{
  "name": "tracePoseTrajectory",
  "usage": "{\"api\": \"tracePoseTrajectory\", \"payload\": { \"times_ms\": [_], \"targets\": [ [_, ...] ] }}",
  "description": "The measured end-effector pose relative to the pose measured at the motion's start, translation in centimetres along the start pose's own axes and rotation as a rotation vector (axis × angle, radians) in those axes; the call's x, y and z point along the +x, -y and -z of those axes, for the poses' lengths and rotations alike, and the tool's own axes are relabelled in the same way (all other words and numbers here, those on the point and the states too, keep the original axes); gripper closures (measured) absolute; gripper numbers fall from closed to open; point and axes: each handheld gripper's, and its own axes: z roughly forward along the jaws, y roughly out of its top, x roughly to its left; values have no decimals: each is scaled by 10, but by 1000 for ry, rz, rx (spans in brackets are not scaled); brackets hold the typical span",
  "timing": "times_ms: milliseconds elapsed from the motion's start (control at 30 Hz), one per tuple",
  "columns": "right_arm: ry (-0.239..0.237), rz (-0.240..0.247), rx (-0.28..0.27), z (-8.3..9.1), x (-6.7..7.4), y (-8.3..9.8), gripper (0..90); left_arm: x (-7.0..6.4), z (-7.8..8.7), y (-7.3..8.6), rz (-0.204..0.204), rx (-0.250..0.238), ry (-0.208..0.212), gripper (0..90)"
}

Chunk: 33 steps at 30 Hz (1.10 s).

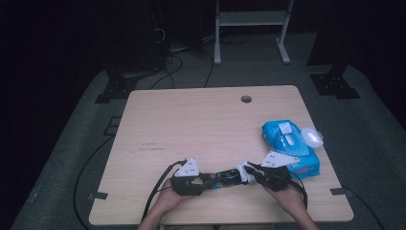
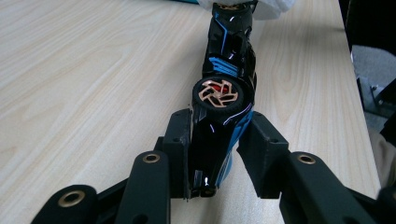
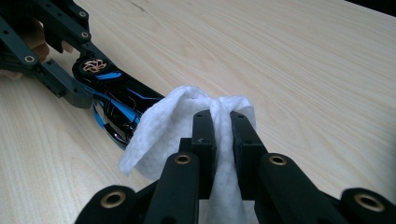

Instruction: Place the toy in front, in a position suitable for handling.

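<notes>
One toy car (image 1: 222,177), one white wipe (image 1: 245,172), one blue pack of wipes (image 1: 291,143) and two grippers are on the one table (image 1: 201,124). The car lies low in the high view's frame, between the grippers, its long axis running left to right. The left gripper (image 1: 203,179) clasps the car's left end, a wheel showing just above its jaws. The right gripper (image 1: 250,170) is clamped on the wipe, which touches the car's right end.

The glossy black toy car with blue stripes (image 2: 227,60) has a copper-coloured wheel (image 2: 218,93), the crumpled wipe (image 3: 173,121) is white, the wipes pack (image 1: 290,143) bright blue, the wood-grain tabletop (image 1: 191,124) pale beige.
</notes>
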Motion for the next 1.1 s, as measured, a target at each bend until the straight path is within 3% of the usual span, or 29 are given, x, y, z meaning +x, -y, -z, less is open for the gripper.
{"api": "tracePoseTrajectory", "payload": {
  "times_ms": [167,333,500,600,733,900,1100],
  "targets": [
    [-14,-2,15,2,1,-1,817,0,2,0,-10,3,-2,645],
    [-6,9,11,0,5,-2,818,5,4,0,44,-7,-45,597],
    [-7,14,9,-2,7,-3,817,6,5,0,62,-10,-47,580],
    [20,35,-5,-2,8,-5,817,7,6,0,88,-29,-19,570],
    [13,53,-52,-2,12,-8,816,11,13,-1,128,-79,13,532],
    [-37,42,-43,-5,13,-7,816,18,20,0,189,-129,24,510],
    [-82,29,-30,-5,11,-4,818,21,18,2,259,-138,57,495]
  ]
}}
